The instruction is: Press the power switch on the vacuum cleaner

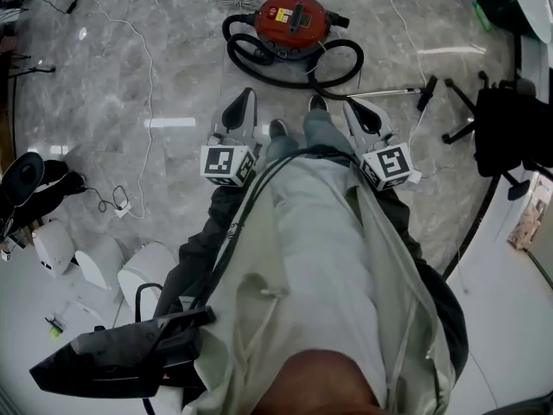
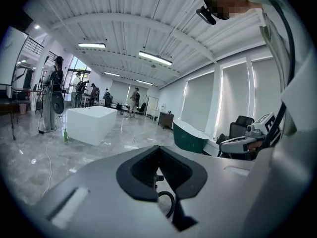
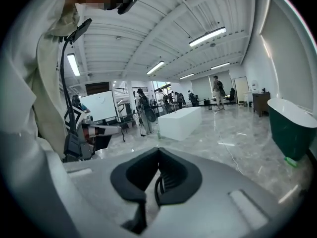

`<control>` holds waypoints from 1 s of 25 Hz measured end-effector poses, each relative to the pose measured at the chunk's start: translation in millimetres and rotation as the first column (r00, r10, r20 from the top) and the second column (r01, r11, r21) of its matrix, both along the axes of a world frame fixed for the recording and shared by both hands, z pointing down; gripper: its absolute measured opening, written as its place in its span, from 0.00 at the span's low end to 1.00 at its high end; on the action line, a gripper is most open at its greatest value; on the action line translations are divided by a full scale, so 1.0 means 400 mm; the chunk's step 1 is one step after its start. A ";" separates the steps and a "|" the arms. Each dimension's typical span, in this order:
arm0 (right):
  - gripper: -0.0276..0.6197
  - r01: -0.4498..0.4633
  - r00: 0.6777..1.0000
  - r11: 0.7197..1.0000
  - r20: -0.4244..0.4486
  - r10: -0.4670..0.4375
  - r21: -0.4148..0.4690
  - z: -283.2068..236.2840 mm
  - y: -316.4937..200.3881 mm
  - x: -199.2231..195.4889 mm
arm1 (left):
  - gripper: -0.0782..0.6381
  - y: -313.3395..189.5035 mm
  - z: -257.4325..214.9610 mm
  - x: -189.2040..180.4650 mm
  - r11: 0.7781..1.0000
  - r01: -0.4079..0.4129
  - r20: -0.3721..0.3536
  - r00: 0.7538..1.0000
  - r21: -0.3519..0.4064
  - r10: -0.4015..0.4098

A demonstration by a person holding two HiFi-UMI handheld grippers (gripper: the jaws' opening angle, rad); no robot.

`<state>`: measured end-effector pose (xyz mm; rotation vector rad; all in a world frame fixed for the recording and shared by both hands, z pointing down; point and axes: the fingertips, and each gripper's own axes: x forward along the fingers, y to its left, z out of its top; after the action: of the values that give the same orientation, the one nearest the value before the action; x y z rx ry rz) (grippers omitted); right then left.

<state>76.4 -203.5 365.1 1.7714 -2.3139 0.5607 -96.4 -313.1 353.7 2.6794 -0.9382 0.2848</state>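
The red vacuum cleaner (image 1: 294, 20) sits on the grey marble floor well ahead of the person's feet, with its black hose (image 1: 333, 66) coiled around it. My left gripper (image 1: 248, 93) and right gripper (image 1: 348, 103) are held at waist height, side by side, far short of the vacuum. Both point forward, each with jaws closed and nothing between them. The left gripper view shows its jaws (image 2: 158, 148) meeting at the tip, as does the right gripper view (image 3: 158, 149). Neither gripper view shows the vacuum.
A metal wand (image 1: 389, 92) lies right of the vacuum, with a black office chair (image 1: 505, 128) beyond it. White cable (image 1: 145, 102) runs over the floor at left, near white objects (image 1: 95, 262). A white block (image 2: 91, 123) and green tub (image 2: 190, 137) stand farther off.
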 end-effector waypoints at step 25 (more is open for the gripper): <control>0.05 -0.100 0.995 0.984 0.015 0.103 -0.145 0.372 -0.088 0.180 | 0.11 -0.353 0.485 0.201 0.998 -0.011 0.185 0.983 -0.066 0.023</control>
<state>148.3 -238.6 513.7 1.8311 -2.1457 0.7478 -16.1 -454.5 547.5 2.6373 -0.9411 0.5670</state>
